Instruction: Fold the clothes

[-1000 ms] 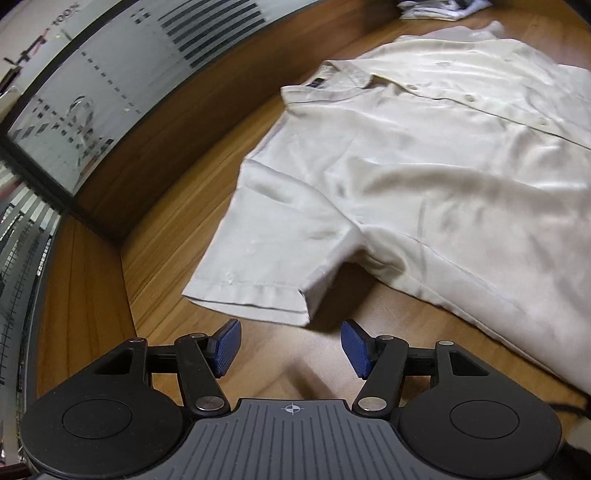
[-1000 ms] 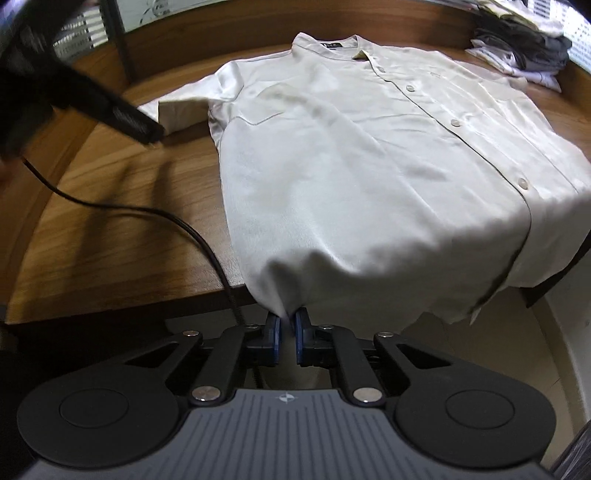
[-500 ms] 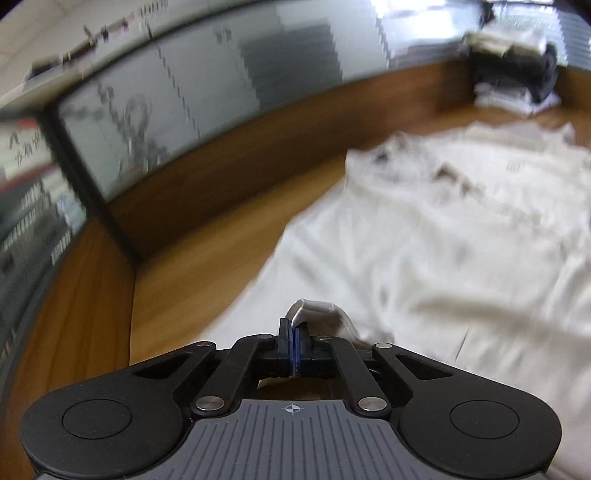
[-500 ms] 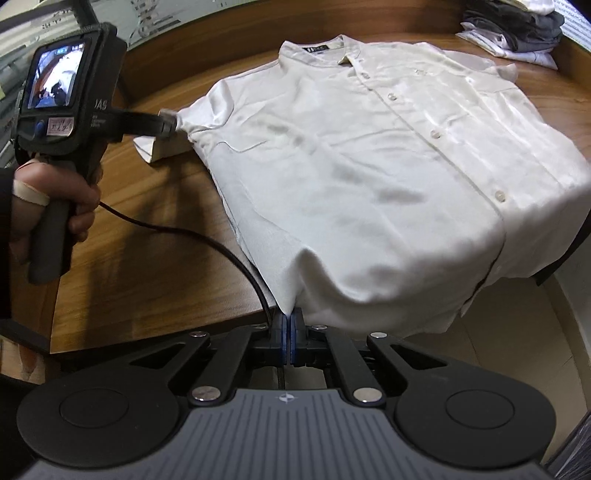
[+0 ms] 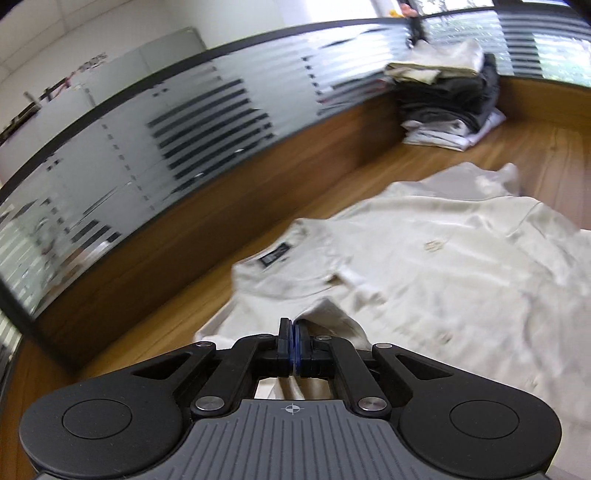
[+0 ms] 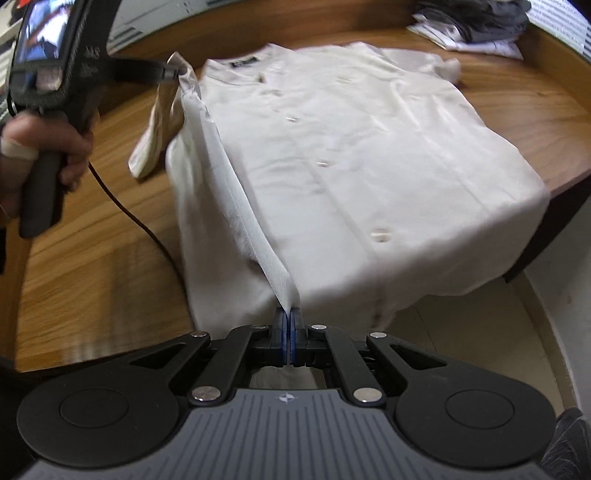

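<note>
Shirt (image 6: 369, 155): light, limp, probably slippery. Left gripper (image 5: 294, 345) clenched on sleeve (image 6: 162, 122); right gripper (image 6: 287, 341) clenched on hem corner at bench (image 6: 92, 280) edge.

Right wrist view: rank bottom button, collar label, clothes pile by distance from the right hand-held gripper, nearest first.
From the right hand-held gripper, shut on the shirt hem:
1. Bottom button, on the placket, slightly right of centre.
2. Collar label, at the shirt's far end, left of centre.
3. Clothes pile, far right corner of the table.
</note>
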{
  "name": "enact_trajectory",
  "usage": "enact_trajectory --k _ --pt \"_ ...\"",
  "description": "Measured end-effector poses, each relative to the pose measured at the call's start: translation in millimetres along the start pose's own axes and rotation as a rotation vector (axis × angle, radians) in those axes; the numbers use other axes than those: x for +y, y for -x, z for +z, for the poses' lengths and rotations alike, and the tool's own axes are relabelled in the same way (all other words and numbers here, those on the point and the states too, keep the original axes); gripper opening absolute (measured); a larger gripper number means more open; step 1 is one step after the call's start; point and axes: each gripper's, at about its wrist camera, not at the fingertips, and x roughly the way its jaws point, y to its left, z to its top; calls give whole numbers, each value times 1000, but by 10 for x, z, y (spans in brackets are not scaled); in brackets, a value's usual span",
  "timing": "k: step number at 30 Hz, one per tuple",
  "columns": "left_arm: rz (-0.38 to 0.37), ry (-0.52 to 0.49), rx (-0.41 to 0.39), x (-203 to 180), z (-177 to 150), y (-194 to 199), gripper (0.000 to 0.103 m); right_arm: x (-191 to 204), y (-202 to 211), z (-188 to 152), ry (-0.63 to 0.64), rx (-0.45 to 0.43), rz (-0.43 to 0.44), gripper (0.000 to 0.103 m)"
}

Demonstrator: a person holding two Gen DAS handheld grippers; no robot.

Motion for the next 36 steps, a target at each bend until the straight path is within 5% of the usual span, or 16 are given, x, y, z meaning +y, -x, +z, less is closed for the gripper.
enact_trajectory --k 8,10,12,14,24,31,36 --pt "-17 -49 87 -421 276 -352 8 -592 -217 121 -8 79 6 3" --pt "-19 -57 97 -437 293 -376 23 -643 -260 141 15 101 18 8" --pt "-26 -49 115 -389 293 -373 29 -667 -256 167 57 104 23 30" --pt "-30 -32 144 -289 255 -333 33 -691 -230 208 102 94 25 37" --pt "-82 66 262 361 -204 -7 56 -789 -42 608 247 32 59 39" --pt "-83 139 351 639 -492 -73 56 -765 -74 793 256 29 57 40" --pt "-154 226 389 758 -586 -182 56 -750 -111 834 228 30 42 40"
